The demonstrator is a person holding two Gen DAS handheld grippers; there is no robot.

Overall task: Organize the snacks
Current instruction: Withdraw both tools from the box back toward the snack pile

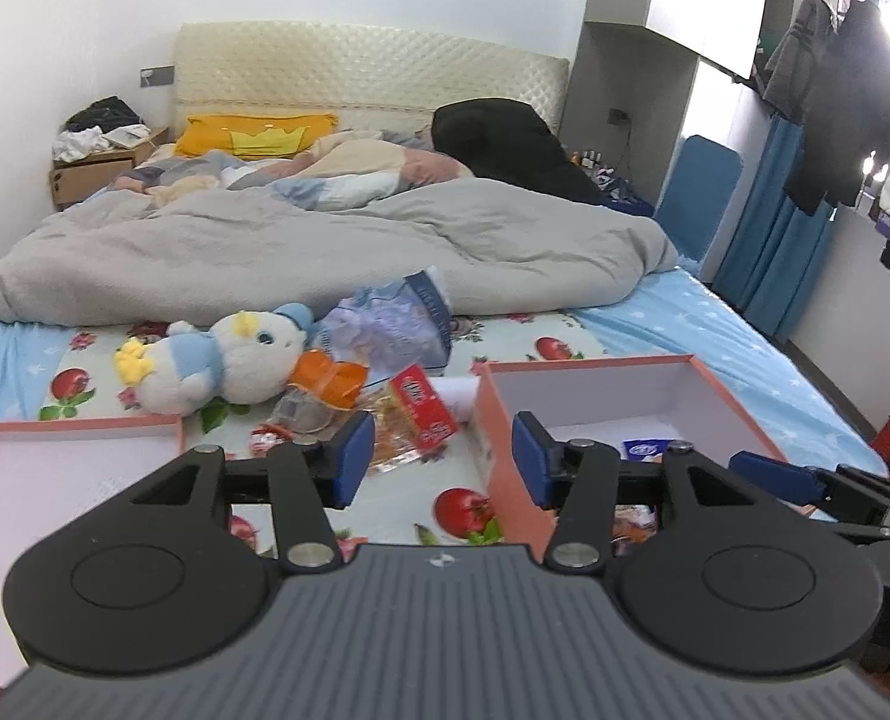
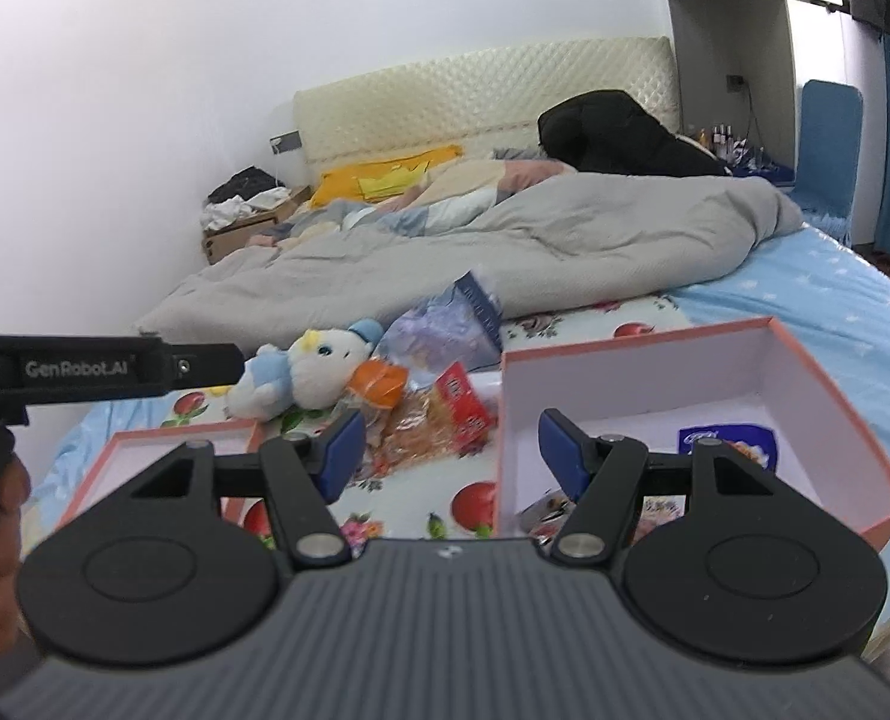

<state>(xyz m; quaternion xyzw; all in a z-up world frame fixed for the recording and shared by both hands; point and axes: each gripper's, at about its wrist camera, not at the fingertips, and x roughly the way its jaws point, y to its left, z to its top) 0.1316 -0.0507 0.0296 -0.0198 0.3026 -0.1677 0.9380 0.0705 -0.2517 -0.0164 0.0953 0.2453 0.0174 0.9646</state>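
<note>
Left wrist view shows the left gripper (image 1: 439, 459) with its jaws partly open and nothing between them, hanging over the foot end of the bed (image 1: 715, 324). Right wrist view shows the right gripper (image 2: 448, 450) the same: jaws about half apart, empty.

The loose snacks lie in a heap on the bed between two pink-walled boxes: a red-and-clear cracker pack (image 1: 415, 414), an orange packet (image 1: 331, 378) and a large pale blue bag (image 1: 391, 324), all crowded against a plush duck (image 1: 217, 360). The right box (image 2: 703, 360), near the bed's right edge, already holds a few packets, among them a blue-labelled one (image 2: 727, 441). The left box (image 1: 1, 450) looks empty as far as it can be seen.

The step in hand seems to be reaching for the next snack. Going for the cracker pack first looks wise, since it lies nearest and on top. Grip it by the stiff red end, not the slack film, keep clear of the plush duck, then lift it over the box wall.
</note>
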